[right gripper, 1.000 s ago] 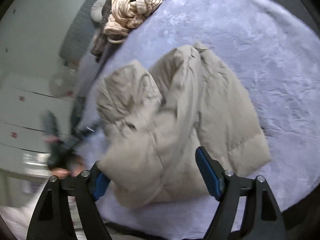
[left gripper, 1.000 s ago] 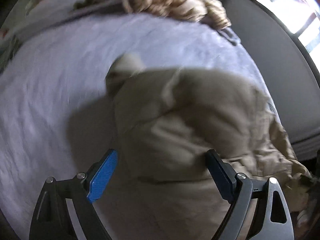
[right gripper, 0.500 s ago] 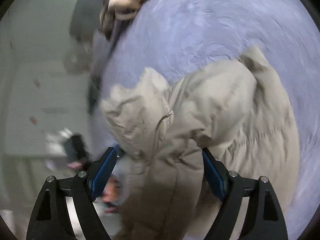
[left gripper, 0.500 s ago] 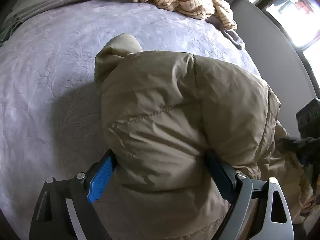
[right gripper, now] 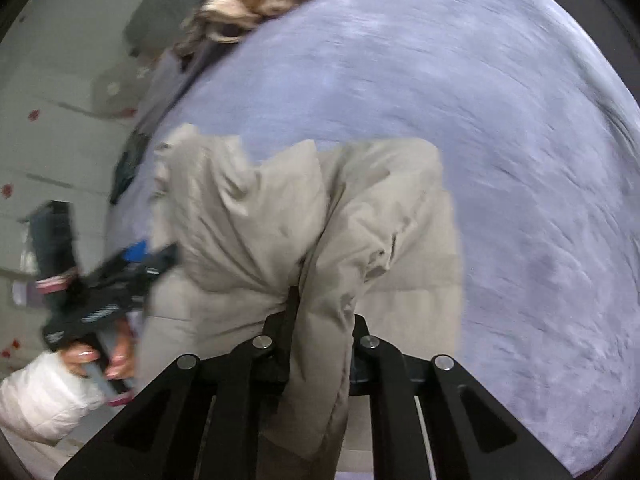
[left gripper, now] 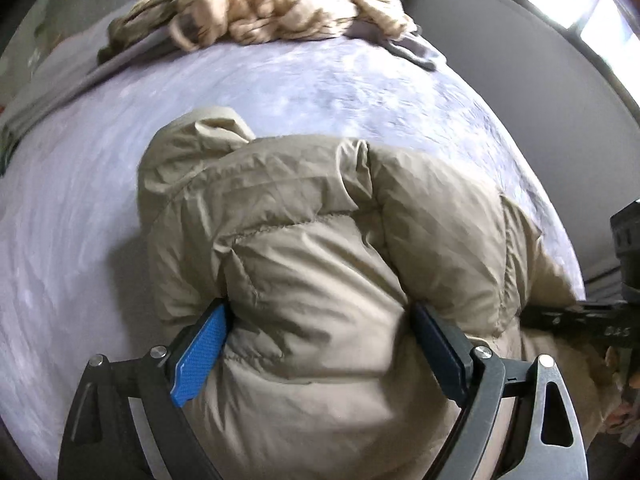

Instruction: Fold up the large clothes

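Lavender bedspread (left gripper: 320, 92) under beige jacket (left gripper: 320, 248)

Around us, open lavender bed (left gripper: 320, 92) on the far side of the puffy beige jacket (left gripper: 320, 240), a heap of cream knitwear (left gripper: 280, 12) blocking the far edge, grey wall (left gripper: 520, 100) closing our right, bare bedspread right of the jacket.

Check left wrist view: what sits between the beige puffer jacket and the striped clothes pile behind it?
Only bare lavender bedspread lies between the jacket and the striped pile, as the left wrist view shows.
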